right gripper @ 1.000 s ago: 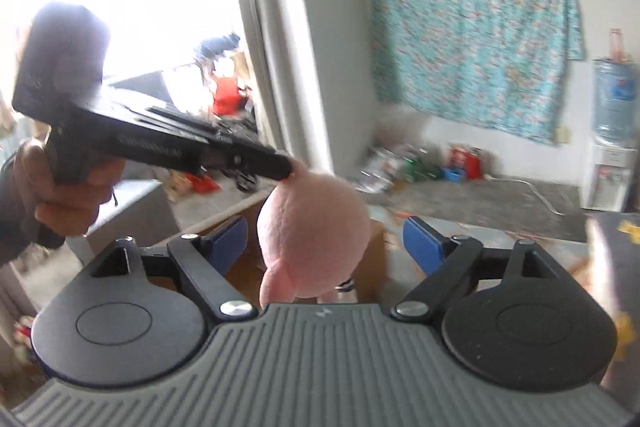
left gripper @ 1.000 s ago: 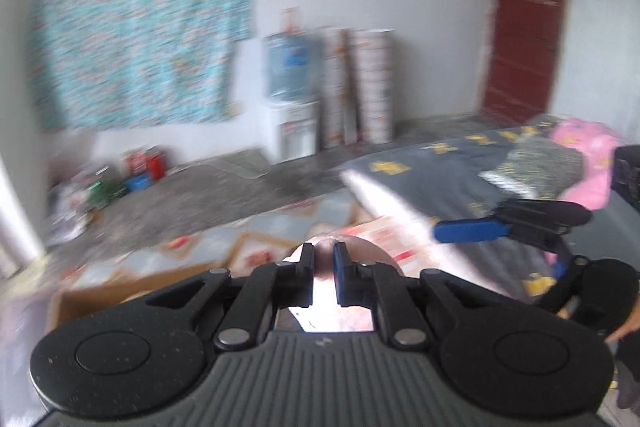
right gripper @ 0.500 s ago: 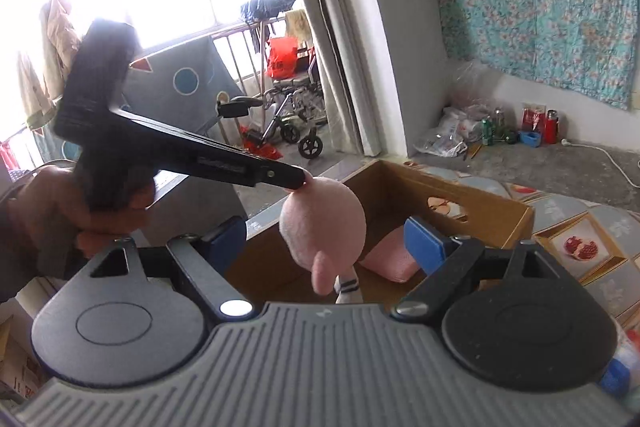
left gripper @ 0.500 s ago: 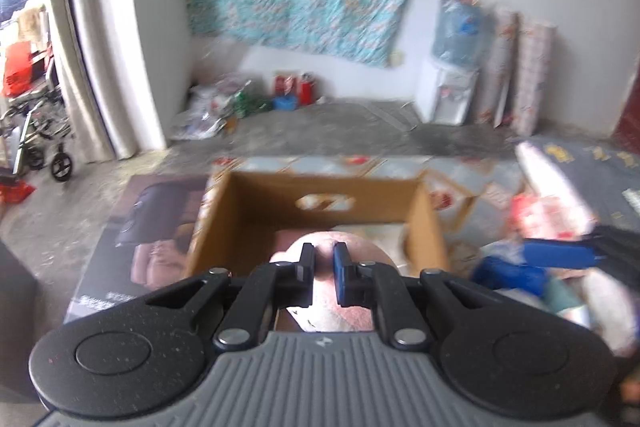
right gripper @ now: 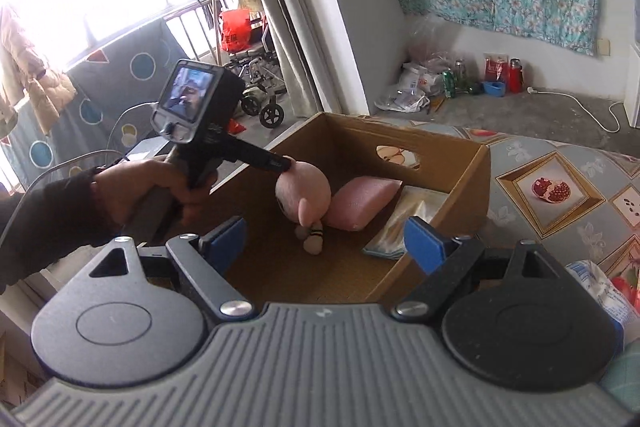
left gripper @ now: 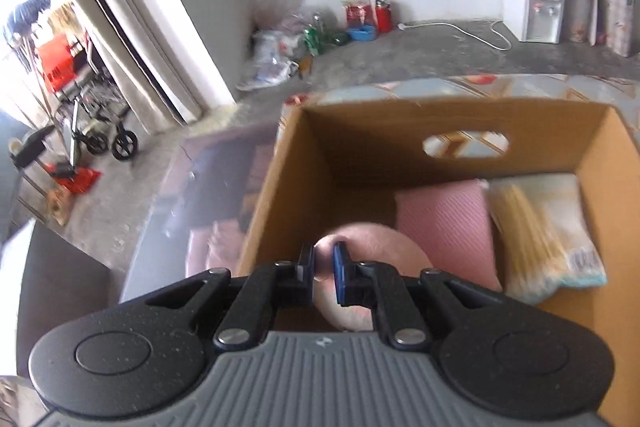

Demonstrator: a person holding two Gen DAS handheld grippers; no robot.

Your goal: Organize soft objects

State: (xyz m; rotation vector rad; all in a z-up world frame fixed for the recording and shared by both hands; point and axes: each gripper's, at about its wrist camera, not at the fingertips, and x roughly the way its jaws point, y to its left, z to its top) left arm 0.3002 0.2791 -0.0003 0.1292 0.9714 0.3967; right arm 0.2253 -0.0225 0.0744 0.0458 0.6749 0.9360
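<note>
Pink plush toy [right gripper: 303, 191] hangs over the open cardboard box [right gripper: 466, 187], pinched in your left gripper [left gripper: 323, 263] — jaws clenched on its fabric. Inside the box lie a pink cushion [left gripper: 444, 223] and a packaged bundle [left gripper: 544, 231]. Your right gripper [right gripper: 326, 241] stands released — nothing between its blue pads.

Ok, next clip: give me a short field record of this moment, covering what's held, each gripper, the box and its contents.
held item: pink plush toy, pinched at its top by the left gripper
toy position: hanging over the open cardboard box, not yet released
left gripper: shut on the toy
right gripper: open, nothing between its fingers
box contents: pink cushion, yellow and white packaged item
box handle cutout: in the far wall
holder: a hand in a dark sleeve
</note>
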